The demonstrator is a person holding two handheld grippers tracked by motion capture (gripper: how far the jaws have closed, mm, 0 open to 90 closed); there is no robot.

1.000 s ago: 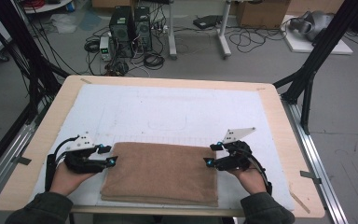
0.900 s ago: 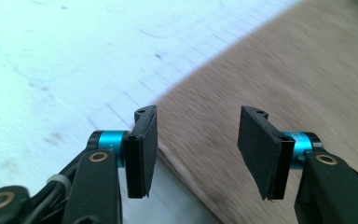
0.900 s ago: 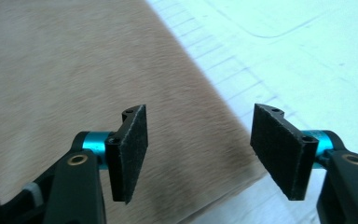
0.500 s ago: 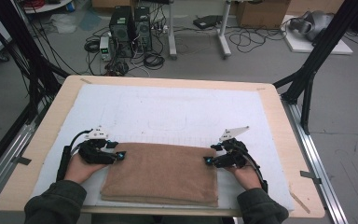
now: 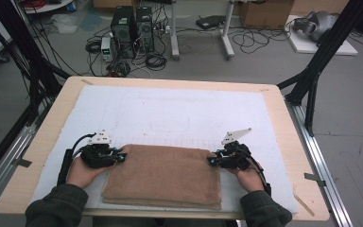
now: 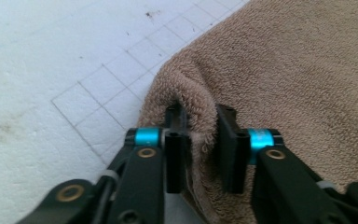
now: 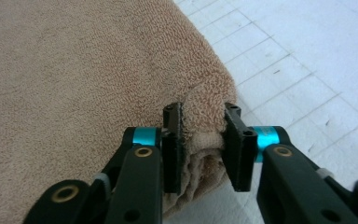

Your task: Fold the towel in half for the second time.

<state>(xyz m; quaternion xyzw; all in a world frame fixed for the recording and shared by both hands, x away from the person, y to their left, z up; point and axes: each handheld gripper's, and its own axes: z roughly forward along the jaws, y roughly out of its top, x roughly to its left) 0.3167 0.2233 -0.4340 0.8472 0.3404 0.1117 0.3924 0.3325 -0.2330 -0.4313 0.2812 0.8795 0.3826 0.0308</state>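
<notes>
A person at a table pinches a folded brown towel (image 5: 163, 176) at both far corners. The left gripper (image 6: 200, 140) has just closed its jaws on the corner in front of it, terry bunched into a hump between the pads; beyond its tips the white gridded mat (image 6: 51, 60) runs off to the left. The right gripper (image 7: 203, 140) has likewise just been closing and now squeezes a thick wad of layers at the opposite corner, with the rest of the cloth spreading away to its left. From above, the towel lies flat between the two hands on the near part of the wooden table (image 5: 274, 101). The step in hand appears to be the grasp before a fold. The next move likely calls for lifting both corners together, evenly, so no layer slips free.
</notes>
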